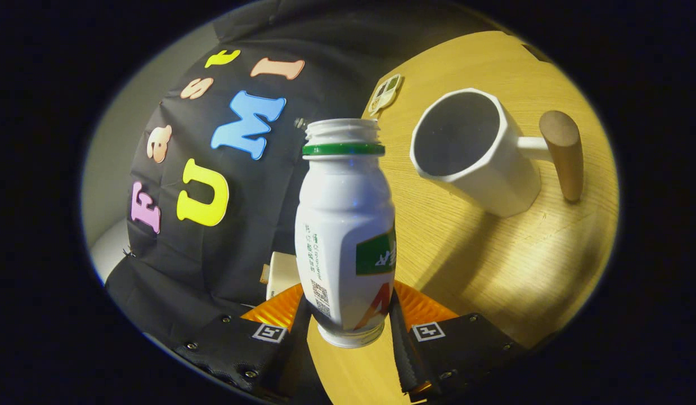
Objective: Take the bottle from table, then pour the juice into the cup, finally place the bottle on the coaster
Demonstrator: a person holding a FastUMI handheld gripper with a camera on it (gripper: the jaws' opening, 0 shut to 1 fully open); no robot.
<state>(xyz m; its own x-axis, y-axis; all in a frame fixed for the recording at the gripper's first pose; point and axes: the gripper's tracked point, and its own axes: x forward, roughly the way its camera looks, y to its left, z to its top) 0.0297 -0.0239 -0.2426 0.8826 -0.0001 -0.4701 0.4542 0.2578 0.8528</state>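
Wood-grain worktop [483, 247], pale and smooth, carries a white faceted cup [471, 154] with a rounded wooden handle, its dark mouth tipped toward the camera, standing beyond the fingers and apart from the bottle. Nearer, the white plastic bottle [345, 236], waisted, with a green neck ring and open threaded mouth, is clamped between both fingers of the tool [348, 329], lifted and tilted. A small flat coaster [385, 93] lies far back by the worktop's edge.

There is one bottle [345, 236], one cup [476, 152], one coaster [385, 93], one surface [494, 264] and one claw [348, 326] with two fingers [269, 332] pressing the bottle.
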